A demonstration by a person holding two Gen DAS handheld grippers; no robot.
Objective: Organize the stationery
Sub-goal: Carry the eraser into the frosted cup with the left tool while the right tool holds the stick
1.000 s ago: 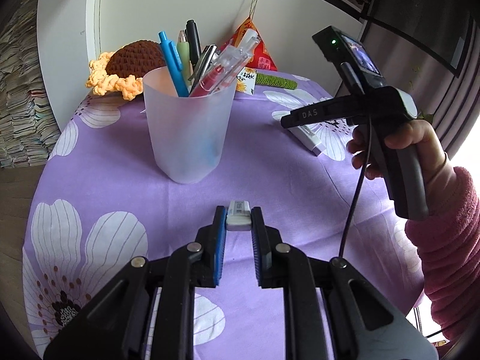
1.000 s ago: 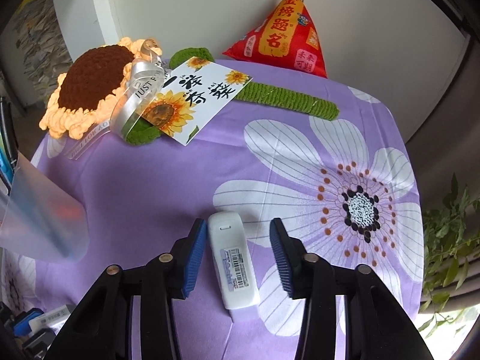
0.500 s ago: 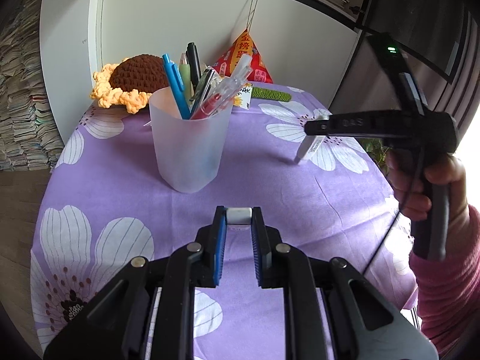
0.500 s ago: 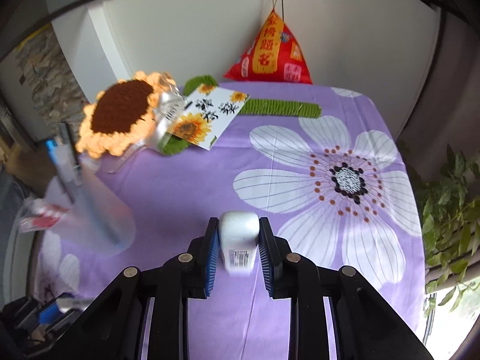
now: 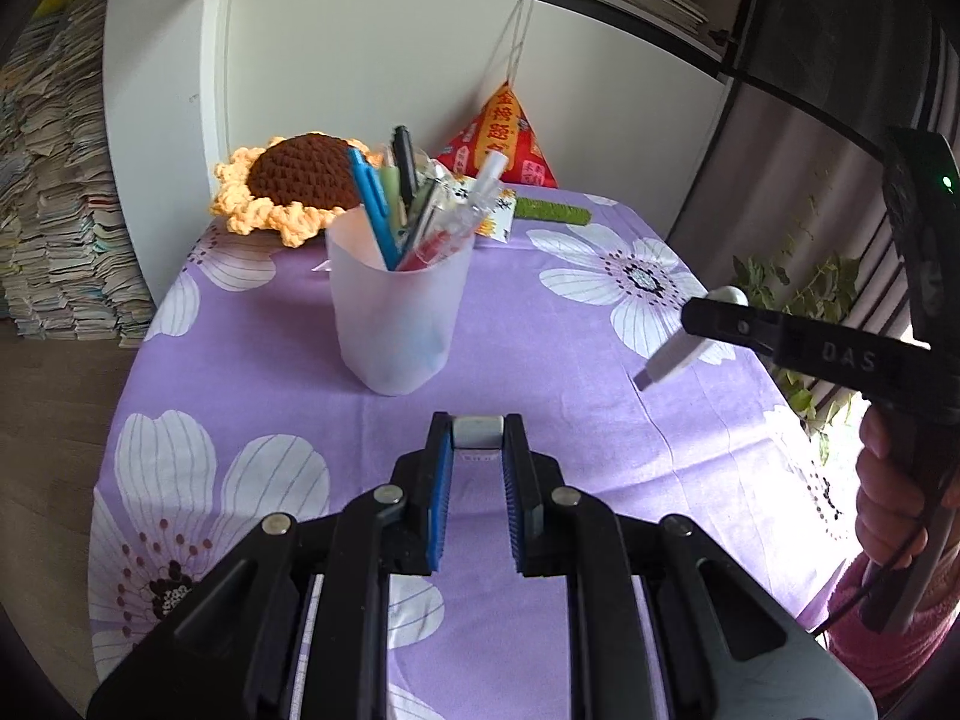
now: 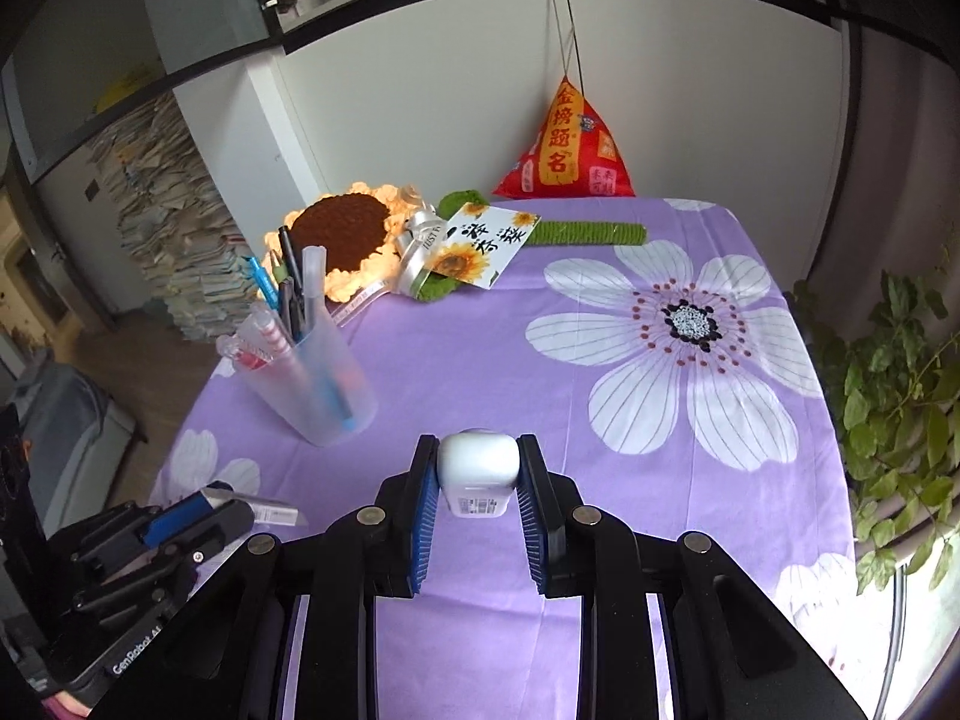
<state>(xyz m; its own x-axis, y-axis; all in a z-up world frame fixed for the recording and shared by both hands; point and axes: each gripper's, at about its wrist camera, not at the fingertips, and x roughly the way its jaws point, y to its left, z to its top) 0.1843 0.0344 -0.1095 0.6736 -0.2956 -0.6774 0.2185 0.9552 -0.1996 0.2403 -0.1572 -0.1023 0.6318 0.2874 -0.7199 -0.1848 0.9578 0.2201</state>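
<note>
My left gripper [image 5: 477, 429] is shut on a small white eraser-like piece [image 5: 477, 433], held above the purple flowered cloth in front of a frosted pen cup [image 5: 396, 315] full of pens. My right gripper [image 6: 478, 456] is shut on a white correction-tape case [image 6: 478, 468] with a barcode label, lifted above the table. In the left wrist view that case [image 5: 681, 354] hangs tilted from the right gripper at the right. In the right wrist view the pen cup [image 6: 312, 384] stands to the left and the left gripper [image 6: 198, 519] sits low left.
A crocheted sunflower [image 6: 345, 240] with a card [image 6: 480, 246], a green knitted strip [image 6: 585, 234] and a red triangular pouch [image 6: 567, 150] lie at the table's back by the wall. Potted plant leaves [image 6: 894, 360] are off the right edge. Stacked books [image 5: 54, 228] are left.
My right gripper closed on the white case and lifted it off the cloth, pulling back and up. My left gripper has risen and pulled back with its small piece.
</note>
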